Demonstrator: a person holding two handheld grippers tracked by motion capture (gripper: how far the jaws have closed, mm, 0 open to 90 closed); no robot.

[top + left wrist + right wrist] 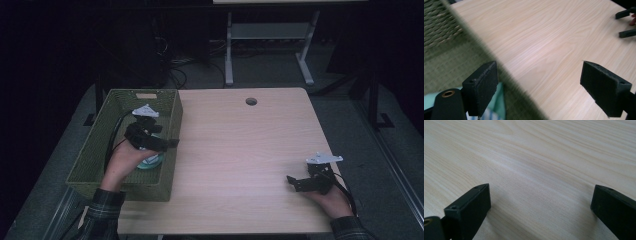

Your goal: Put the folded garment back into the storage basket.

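Note:
A green woven basket [86, 159] stands on the left part of the light wooden table [240, 140]. Inside it lies a teal and white item [151, 161], partly hidden under the person's left hand. My left gripper [168, 143] hovers over the basket's right wall, open and holding nothing. In the left gripper view its jaws stand wide apart [541, 87], straddling the basket's rim [481, 47], with the teal item [498, 100] low beside the left jaw. My right gripper [292, 183] rests near the table's front right, open and pointing left. Between its jaws [539, 212] is bare wood.
A round cable hole [251, 101] sits near the table's far edge. A white desk frame [229, 50] and cables stand on the dark floor beyond. In the left gripper view, the right gripper's two jaws [626, 22] show far off at the upper right.

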